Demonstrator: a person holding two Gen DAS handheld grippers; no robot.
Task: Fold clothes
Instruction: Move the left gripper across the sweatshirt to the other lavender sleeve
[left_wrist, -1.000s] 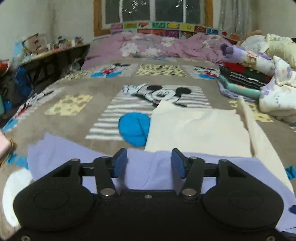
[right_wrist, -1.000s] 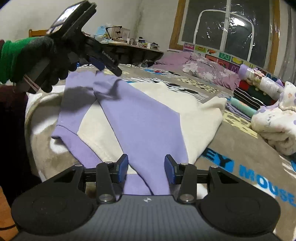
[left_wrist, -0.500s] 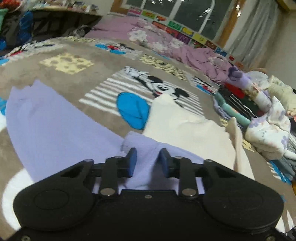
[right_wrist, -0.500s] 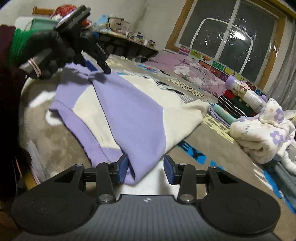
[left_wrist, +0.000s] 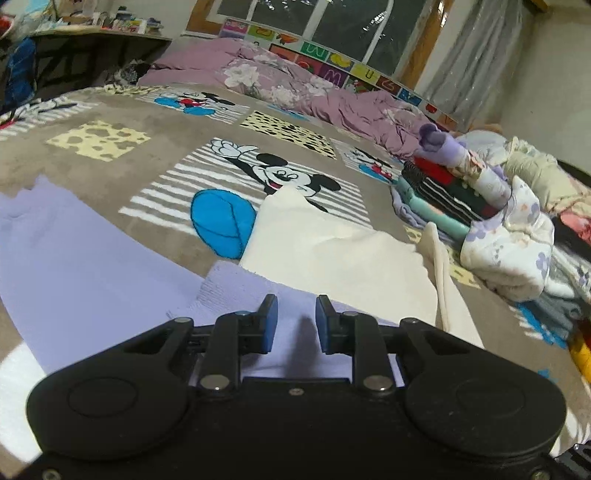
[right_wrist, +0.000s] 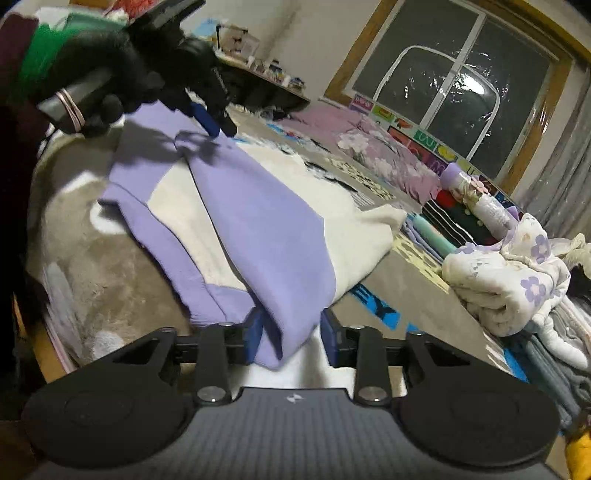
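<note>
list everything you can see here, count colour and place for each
sweatshirt: one, lilac and cream, spread on the near end of the bed
blanket: one, brown with cartoon mouse patches, covering the bed
quilt: one, mauve floral, bunched along the far side under the window
folded clothes stack: one pile, red, black striped and teal, right side of the bed
floral bundle: one, white with lilac flowers, right, in front of the stack
desk: one, dark, cluttered, far left
window: one, wood frame, far wall
left gripper: black, jaws on a lilac fold
right gripper: black, jaws closing around the lilac sleeve
gloved hand: one, black glove, green cuff, holding the left gripper
</note>
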